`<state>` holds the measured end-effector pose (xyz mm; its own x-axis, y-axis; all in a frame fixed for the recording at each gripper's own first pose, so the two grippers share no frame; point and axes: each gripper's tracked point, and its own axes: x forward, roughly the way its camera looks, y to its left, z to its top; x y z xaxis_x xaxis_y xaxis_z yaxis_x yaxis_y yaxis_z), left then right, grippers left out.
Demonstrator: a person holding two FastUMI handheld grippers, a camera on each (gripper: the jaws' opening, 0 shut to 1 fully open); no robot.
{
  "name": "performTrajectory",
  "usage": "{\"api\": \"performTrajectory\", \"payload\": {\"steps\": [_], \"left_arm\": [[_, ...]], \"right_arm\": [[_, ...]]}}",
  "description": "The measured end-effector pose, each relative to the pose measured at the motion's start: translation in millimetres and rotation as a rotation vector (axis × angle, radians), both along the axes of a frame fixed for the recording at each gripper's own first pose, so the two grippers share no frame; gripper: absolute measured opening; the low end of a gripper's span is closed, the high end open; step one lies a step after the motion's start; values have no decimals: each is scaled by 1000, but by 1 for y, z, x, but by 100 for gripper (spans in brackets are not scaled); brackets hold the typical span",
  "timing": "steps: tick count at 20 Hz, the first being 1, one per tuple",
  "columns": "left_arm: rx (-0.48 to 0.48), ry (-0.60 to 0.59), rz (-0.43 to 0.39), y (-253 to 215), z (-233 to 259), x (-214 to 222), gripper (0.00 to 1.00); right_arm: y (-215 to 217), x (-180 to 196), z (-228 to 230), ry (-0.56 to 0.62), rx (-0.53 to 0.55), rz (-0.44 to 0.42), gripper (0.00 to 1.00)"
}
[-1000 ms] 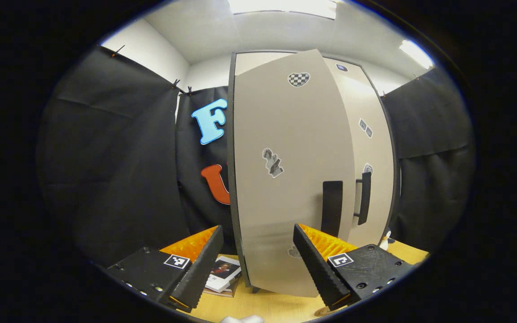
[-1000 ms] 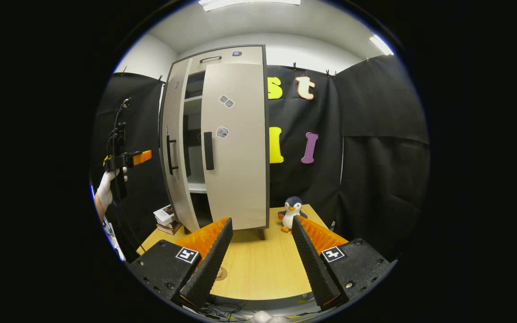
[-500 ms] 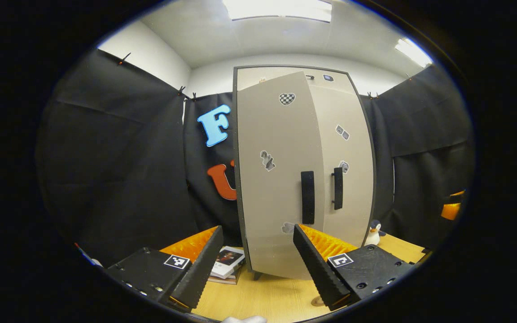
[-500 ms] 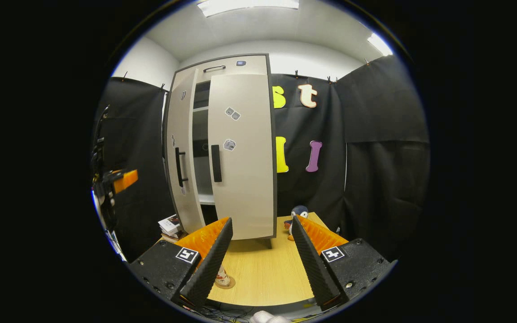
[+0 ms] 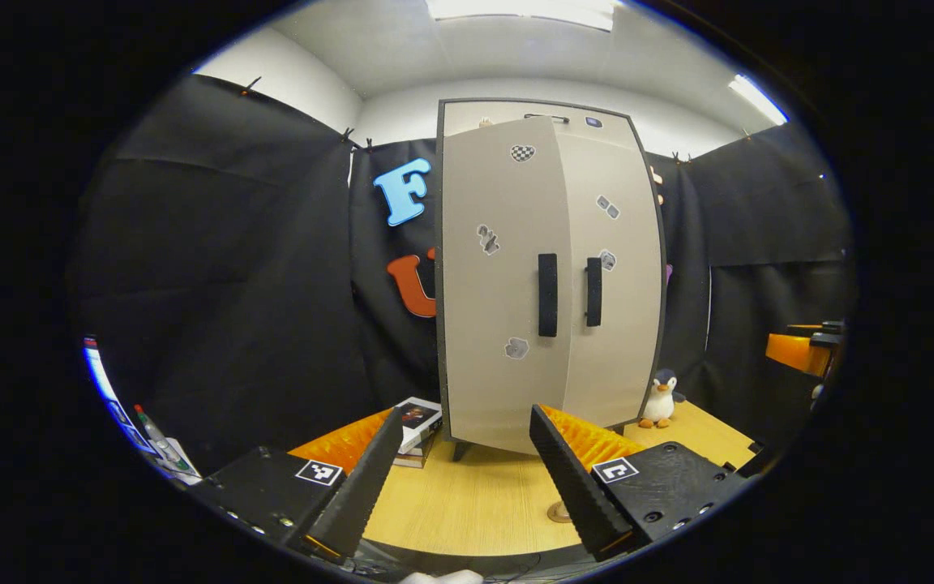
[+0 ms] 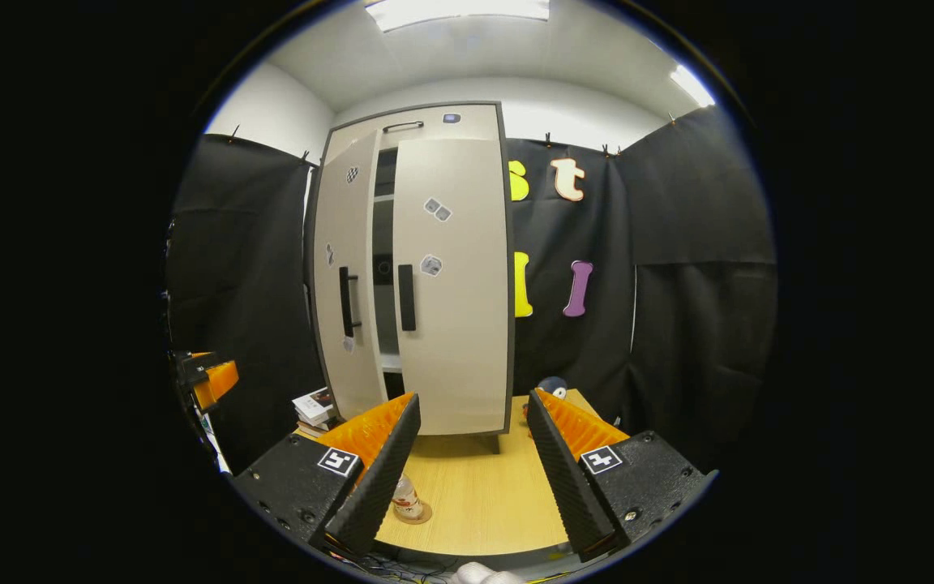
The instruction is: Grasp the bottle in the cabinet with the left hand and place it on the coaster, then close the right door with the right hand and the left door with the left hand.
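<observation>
Both grippers stand with fingers spread wide and empty above the near edge of the wooden table [image 6: 475,495]: the left gripper [image 5: 455,470] in the left gripper view, the right gripper [image 6: 467,462] in the right gripper view. Just past the right gripper's fingers, the bottle [image 6: 406,499] stands upright on the coaster [image 6: 420,514], so the placing step looks finished. Farther back, the cabinet [image 6: 422,122] has its right door [image 6: 455,324] lying flat against the frame, while its left door [image 6: 349,365] is swung nearly shut, leaving a narrow dark gap between the two handles. A second ago that gap was much wider and the left gripper was close up against the door; it has since pulled well back. The last push appears almost done, though the door may need a final nudge. A toy penguin [image 5: 660,399] and stacked books [image 5: 414,422] flank the cabinet's foot.
</observation>
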<state>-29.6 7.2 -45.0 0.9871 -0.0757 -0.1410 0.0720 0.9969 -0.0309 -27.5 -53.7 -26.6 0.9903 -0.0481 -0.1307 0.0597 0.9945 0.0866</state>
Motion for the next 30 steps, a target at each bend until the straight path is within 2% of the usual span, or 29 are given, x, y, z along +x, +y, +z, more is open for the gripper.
{"api": "performTrajectory", "payload": {"steps": [6, 23, 30], "left_arm": [[6, -32, 10, -3, 15, 0, 96], [50, -68, -30, -15, 37, -2, 96], [37, -72, -34, -12, 41, 0, 96]], "right_arm": [[-9, -4, 10, -24, -16, -14, 82], [-12, -8, 16, -51, -24, -17, 82], [-8, -9, 20, -58, -26, -13, 82]]}}
